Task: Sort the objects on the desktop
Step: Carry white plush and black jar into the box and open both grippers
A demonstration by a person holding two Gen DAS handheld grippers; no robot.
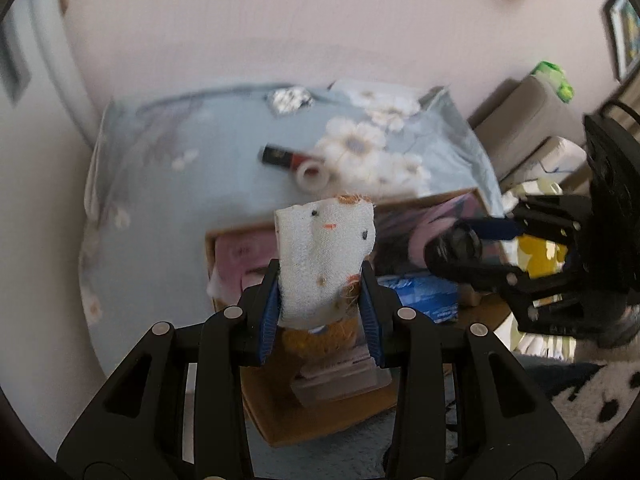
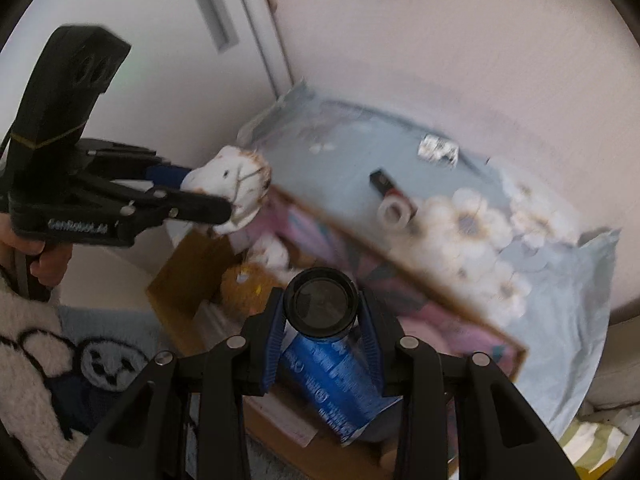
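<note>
The biggest thing under me is the round table draped in a pale blue cloth printed with white flowers (image 1: pixel 168 184), and pushed against its near edge sits an open brown cardboard box (image 2: pixel 180 276) already crowded with pink, white and mustard-coloured soft things and a blue printed packet (image 1: pixel 424 292). Both my tools hang above that box.

My left gripper (image 1: pixel 320 300) is pinched narrow on a white knitted soft toy with dot eyes, a small orange mark and fuzzy orange trim (image 1: pixel 326 252); the blue pads press its lower body from both sides and the head stands up free above them. My right gripper (image 2: pixel 320 320) is closed on a black cylindrical container with a round dark cap (image 2: pixel 320 302), gripped just below the cap, end-on to the camera.

Out on the cloth, well apart from the box, a dark tube with a red-orange band (image 1: pixel 286 156) lies touching a small translucent tape roll (image 1: pixel 313 174), and a crumpled piece of silver foil (image 1: pixel 289 98) rests near the far edge.

As I judge it, the step in hand is dropping both held items into the box. To do it well I should lower each one over a gap, not onto the heap, keep my two tools from crossing, and part the pads only when the item is low enough not to bounce out. The toy is soft and will settle; the cylinder may roll, so I would lay it along a wall of the box.
</note>
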